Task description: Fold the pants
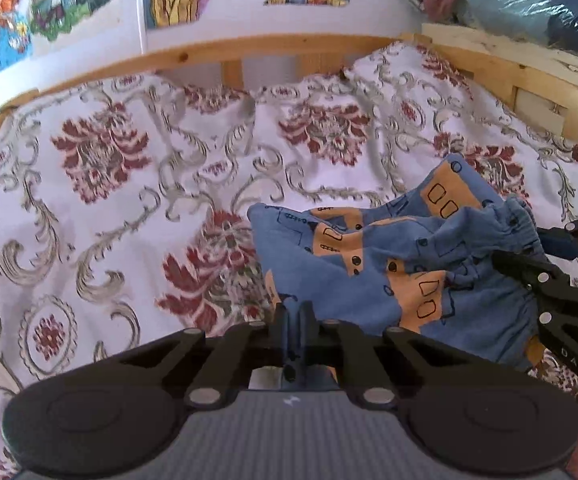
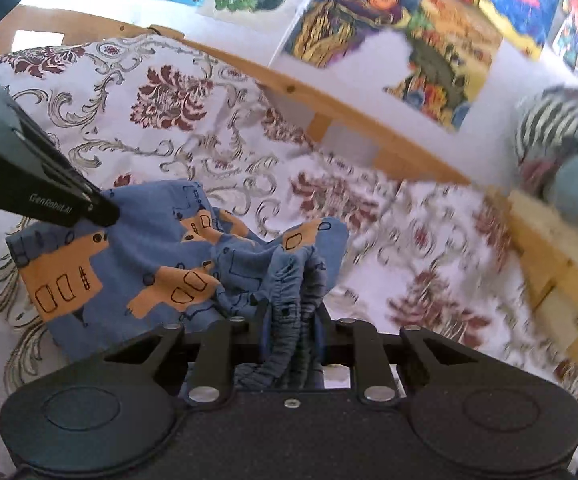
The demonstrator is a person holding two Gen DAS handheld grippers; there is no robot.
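Clearly soft and light, the pants (image 1: 369, 264) sag in loose folds over the patterned bedspread (image 1: 109, 184); from the left wrist view, the left gripper (image 1: 295, 320) has its fingers pressed together on a thin blue fold at the garment's near edge, with the rest bunched ahead and to the right. From the right wrist view, the right gripper (image 2: 291, 332) pinches the gathered elastic waistband (image 2: 293, 280), likely the firmest hold, with the legs trailing leftward.
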